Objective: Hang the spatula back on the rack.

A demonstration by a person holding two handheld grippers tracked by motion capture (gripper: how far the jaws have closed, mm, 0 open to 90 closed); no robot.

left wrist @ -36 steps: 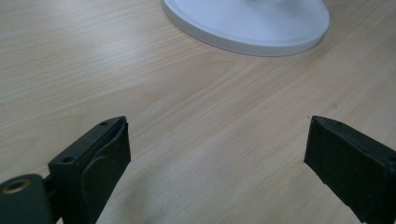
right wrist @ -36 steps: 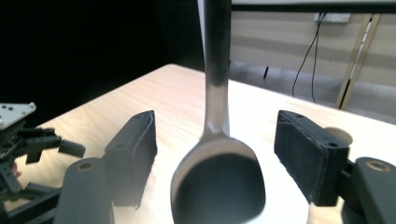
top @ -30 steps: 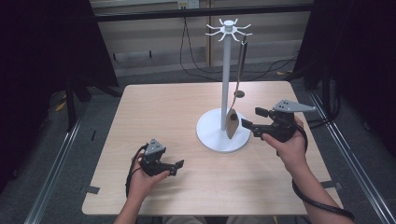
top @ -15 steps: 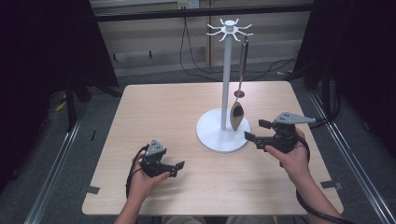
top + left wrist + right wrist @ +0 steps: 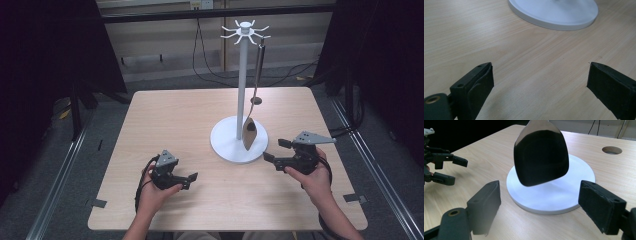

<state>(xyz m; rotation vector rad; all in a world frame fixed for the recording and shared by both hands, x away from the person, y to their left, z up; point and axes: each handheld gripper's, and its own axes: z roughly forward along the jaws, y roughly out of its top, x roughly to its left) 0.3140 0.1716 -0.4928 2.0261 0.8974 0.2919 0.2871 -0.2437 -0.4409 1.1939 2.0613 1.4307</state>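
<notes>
Spatula [image 5: 249, 131] hangs by its long handle from one hook of the white stand [image 5: 242, 90], its dark blade dangling just above the stand's round base [image 5: 225, 145], which sits right of the table's middle. In the right gripper view the blade [image 5: 541, 155] hangs free over the base [image 5: 564, 200], ahead of the jaws and apart from them.

Right gripper [image 5: 272, 159] hovers near the table's right edge, just beside the base, its jaws spread wide and holding nothing. Left gripper [image 5: 189, 180] sits low near the front edge of the wooden table [image 5: 170, 115], well apart from the stand; its jaws are likewise released, with bare wood between them in the left gripper view. A small round hole [image 5: 256, 100] pierces the tabletop behind the stand, toward the far edge.
</notes>
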